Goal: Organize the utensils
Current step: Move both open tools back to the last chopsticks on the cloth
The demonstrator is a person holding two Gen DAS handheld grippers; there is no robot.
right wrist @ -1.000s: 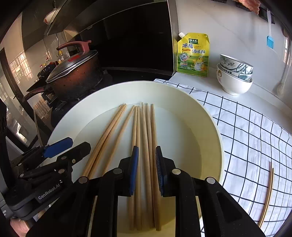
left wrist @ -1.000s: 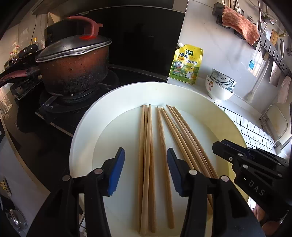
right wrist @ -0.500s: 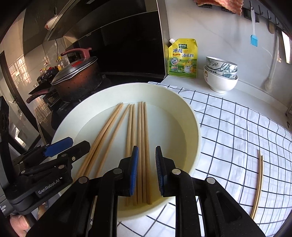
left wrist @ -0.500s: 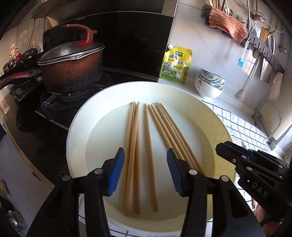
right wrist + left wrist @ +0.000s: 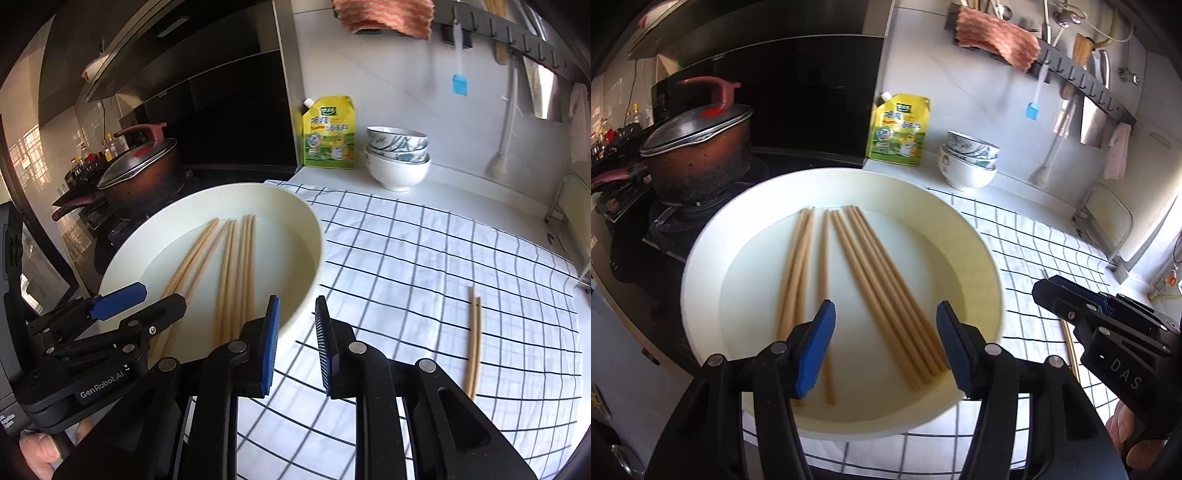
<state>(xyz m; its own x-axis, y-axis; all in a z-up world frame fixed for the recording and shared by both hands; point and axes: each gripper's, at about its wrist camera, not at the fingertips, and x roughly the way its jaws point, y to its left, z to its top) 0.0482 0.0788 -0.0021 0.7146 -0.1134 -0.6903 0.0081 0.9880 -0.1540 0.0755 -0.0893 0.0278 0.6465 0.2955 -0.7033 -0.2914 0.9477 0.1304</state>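
Note:
Several wooden chopsticks (image 5: 871,280) lie side by side in a cream round basin (image 5: 701,280). My left gripper (image 5: 886,343) hovers over the basin's near part, its jaws opening, with nothing pressed between the blue pads. My right gripper (image 5: 297,343) hangs over the basin's (image 5: 314,236) right edge and the checked cloth, its jaws a narrow gap apart with nothing between them. The basin's chopsticks (image 5: 232,280) lie to its left. A separate pair of chopsticks (image 5: 474,339) rests on the cloth to the right. Each view also shows the other gripper: right (image 5: 1071,306), left (image 5: 122,299).
A lidded brown pot (image 5: 698,162) sits on the stove at left. A yellow pouch (image 5: 899,129) and stacked bowls (image 5: 967,162) stand by the back wall. The checked cloth (image 5: 424,258) covers the counter on the right. A wall rail (image 5: 1071,85) holds hanging tools and a cloth.
Both grippers have drawn back and to the right, away from the chopsticks in the basin. The left jaws stand wider. The right gripper now hangs over the basin's edge and the cloth.

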